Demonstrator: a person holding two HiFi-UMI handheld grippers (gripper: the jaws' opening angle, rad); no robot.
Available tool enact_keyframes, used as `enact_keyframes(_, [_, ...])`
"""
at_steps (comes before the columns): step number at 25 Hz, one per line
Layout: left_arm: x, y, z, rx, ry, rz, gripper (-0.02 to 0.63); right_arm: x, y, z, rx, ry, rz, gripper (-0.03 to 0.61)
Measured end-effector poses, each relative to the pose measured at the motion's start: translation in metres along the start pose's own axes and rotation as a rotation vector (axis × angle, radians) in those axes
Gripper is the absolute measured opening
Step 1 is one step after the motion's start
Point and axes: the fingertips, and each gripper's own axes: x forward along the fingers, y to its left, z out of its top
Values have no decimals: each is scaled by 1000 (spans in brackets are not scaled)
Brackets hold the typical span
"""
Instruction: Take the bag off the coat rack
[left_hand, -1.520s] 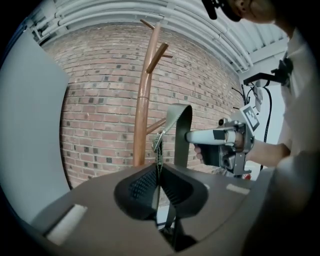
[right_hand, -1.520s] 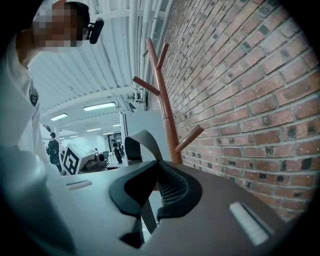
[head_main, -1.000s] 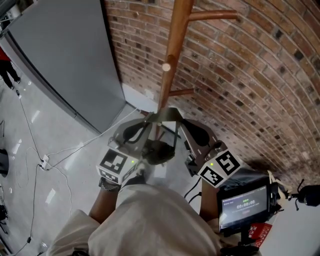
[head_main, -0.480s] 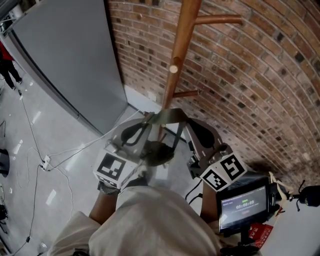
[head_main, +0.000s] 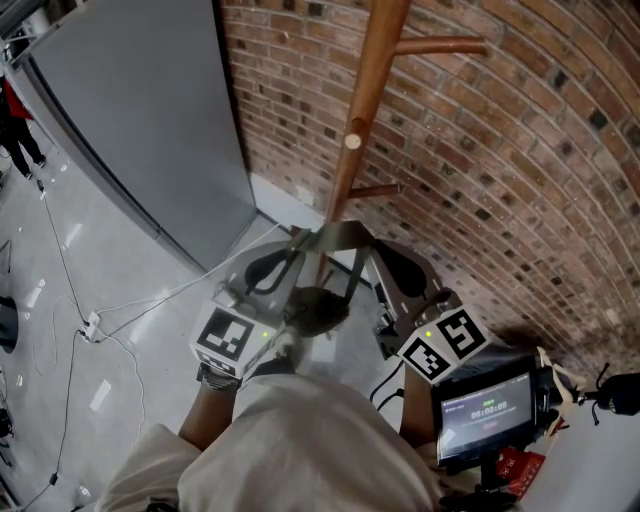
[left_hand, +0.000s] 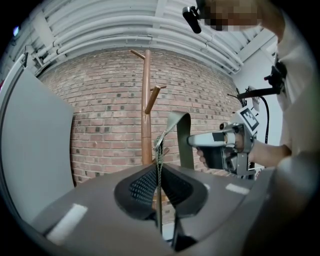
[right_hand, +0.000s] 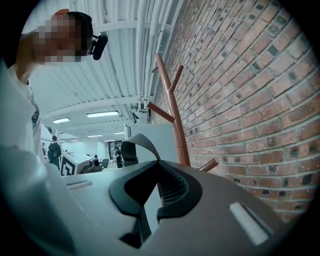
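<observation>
A wooden coat rack (head_main: 362, 110) stands against the brick wall, with pegs sticking out of its pole (left_hand: 146, 115). An olive bag strap (head_main: 335, 236) stretches between my two grippers in front of the pole. The dark bag (head_main: 316, 305) hangs below it. My left gripper (head_main: 293, 250) is shut on the strap's left end, the webbing (left_hand: 159, 167) edge-on between its jaws. On the right end my right gripper (head_main: 364, 250) is also shut, and the strap loop (right_hand: 136, 146) rises from its jaws. From the left gripper view, the right gripper (left_hand: 194, 141) pinches the strap (left_hand: 176, 122).
A brick wall (head_main: 520, 150) runs behind the rack and a grey panel (head_main: 130, 120) stands to its left. White cables (head_main: 90, 325) lie on the shiny floor. A stand with a lit screen (head_main: 485, 412) is at my lower right. A person (head_main: 14, 130) stands far left.
Both grippers keep their hold on the strap and stay almost in place. The rack's pole has drifted slightly up and right in the head view.
</observation>
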Motion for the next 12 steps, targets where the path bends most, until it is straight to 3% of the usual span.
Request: enact_keyframes(12, [4,-1,-10,-12,15,-7,15,-1,-4,-4,-4,15,-9,5])
